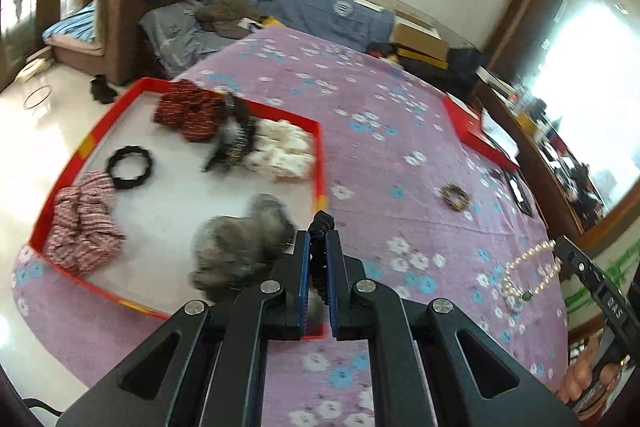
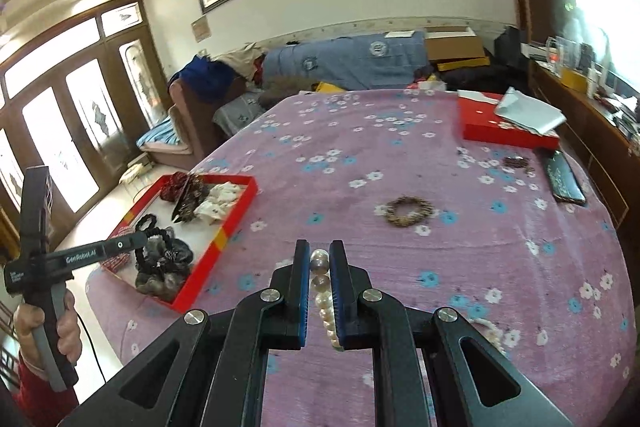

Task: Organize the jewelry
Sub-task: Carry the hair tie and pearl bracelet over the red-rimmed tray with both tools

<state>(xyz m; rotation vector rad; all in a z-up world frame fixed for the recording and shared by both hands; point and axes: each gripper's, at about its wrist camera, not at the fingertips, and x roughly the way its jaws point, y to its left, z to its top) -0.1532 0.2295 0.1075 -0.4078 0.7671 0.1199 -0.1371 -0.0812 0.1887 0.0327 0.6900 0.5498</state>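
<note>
Fingers of the left gripper (image 1: 319, 247) stand nearly together, clamped on a black scrunchie (image 1: 320, 239) whose ruffled top sticks up past the tips; this gripper hangs over the near right corner of the red tray (image 1: 320, 163), just beside its right wall. Fingers of the right gripper (image 2: 319, 269) are likewise pinched close, gripping a pearl bracelet (image 2: 325, 303) that runs down between the pads; in the left wrist view the strand dangles in a loop from the gripper's tip, above the purple flowered tablecloth (image 2: 360, 147).

Inside the tray, from near to far: a grey fluffy scrunchie (image 1: 240, 247) just left of the left gripper; a red-and-white striped scrunchie (image 1: 84, 227) at the near left wall; a thin black hair tie (image 1: 130, 167) touching it; then a black claw clip (image 1: 234, 139) lying between a dark red scrunchie (image 1: 188, 115) and a cream scrunchie (image 1: 284, 151) at the far wall. A bare white patch of tray floor lies in the middle.

Right of the tray the cloth is open; a brown beaded bracelet (image 2: 410, 211) lies alone there, well apart from the tray. Farther right, a dark bracelet (image 2: 518, 163) lies near a black phone (image 2: 564, 179) close to the round table's edge; beyond them sits a red box lid (image 2: 504, 131) with white paper (image 2: 528, 111) on it. Past the far edge stands a sofa (image 2: 340, 63) piled with clothes.
</note>
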